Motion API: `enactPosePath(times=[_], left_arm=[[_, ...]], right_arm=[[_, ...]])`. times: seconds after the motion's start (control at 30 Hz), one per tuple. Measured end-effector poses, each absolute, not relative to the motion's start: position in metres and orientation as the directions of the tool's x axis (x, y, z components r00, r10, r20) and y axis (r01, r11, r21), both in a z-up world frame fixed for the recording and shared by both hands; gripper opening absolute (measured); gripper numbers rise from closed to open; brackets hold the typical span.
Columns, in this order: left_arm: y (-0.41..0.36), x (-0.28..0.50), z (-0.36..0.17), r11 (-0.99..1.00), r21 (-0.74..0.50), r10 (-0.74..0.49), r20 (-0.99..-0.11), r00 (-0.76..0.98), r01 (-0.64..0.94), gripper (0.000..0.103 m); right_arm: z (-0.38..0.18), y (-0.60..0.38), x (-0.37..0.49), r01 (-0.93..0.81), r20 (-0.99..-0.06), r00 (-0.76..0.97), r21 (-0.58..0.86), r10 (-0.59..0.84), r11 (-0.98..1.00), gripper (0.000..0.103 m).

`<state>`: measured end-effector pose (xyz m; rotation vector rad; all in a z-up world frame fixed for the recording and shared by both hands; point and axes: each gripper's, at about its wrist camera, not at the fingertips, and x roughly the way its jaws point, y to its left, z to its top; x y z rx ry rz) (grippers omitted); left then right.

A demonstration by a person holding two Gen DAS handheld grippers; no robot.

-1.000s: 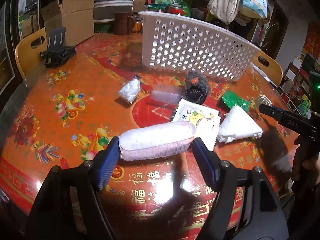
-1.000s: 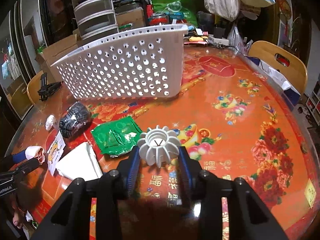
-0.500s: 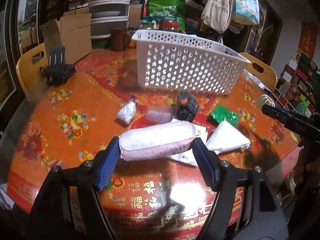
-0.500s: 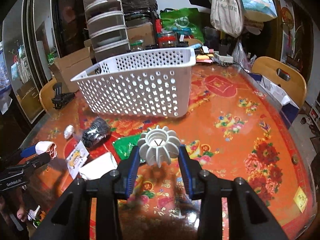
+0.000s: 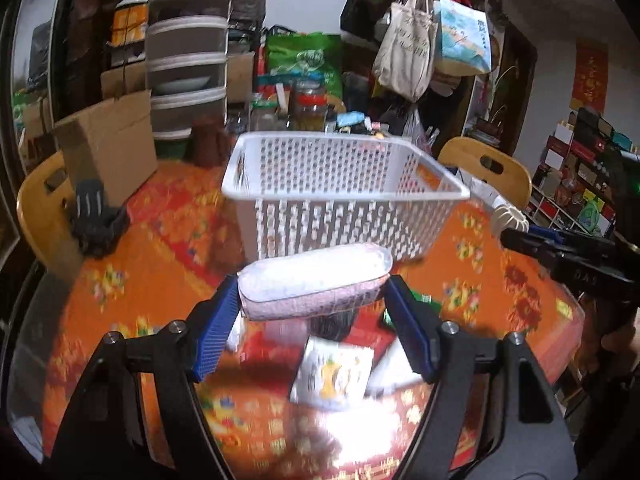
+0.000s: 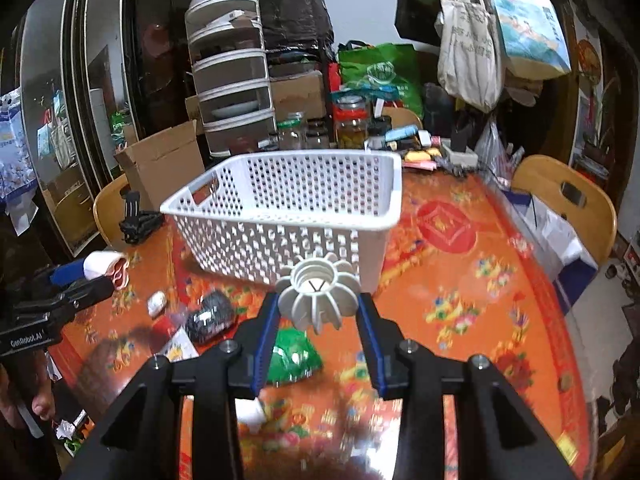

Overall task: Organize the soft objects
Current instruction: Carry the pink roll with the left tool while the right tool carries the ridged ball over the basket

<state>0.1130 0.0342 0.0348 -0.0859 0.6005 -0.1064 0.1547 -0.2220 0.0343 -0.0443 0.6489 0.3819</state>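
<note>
My left gripper (image 5: 312,304) is shut on a white and pink soft pouch (image 5: 314,280) and holds it in the air in front of the white perforated basket (image 5: 340,196). My right gripper (image 6: 318,312) is shut on a white ribbed soft ball (image 6: 318,292), also lifted, just before the basket (image 6: 288,216). The right gripper with the ball shows at the right of the left wrist view (image 5: 510,220). The left gripper with the pouch shows at the left of the right wrist view (image 6: 106,268). The basket looks empty.
On the red floral table (image 6: 460,300) lie a black scrubby bundle (image 6: 210,318), a green packet (image 6: 292,356), a white printed packet (image 5: 332,372) and a small white bag (image 6: 156,302). A black clamp (image 5: 94,216), a cardboard box (image 5: 108,148) and wooden chairs (image 6: 568,196) ring the table.
Both grippers have risen from the table with their objects and moved toward the basket. The items on the table now lie well below them.
</note>
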Motion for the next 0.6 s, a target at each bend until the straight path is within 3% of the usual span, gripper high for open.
enactPosePath(times=[0.33,0.6], left_arm=[[0.029,0.194,0.089,0.989,-0.113,-0.140,-0.571,0.809,0.092,0.071],[0.023,0.294,0.084,0.990,-0.120,-0.137,-0.688,0.713,0.075,0.071]], right_arm=[[0.072,-0.202,0.208,-0.378,-0.598,0.726,0.065,0.339,0.923,0.038],[0.062,-0.184,0.287,-0.360,-0.685,0.654,0.089,0.319,0.929,0.038]])
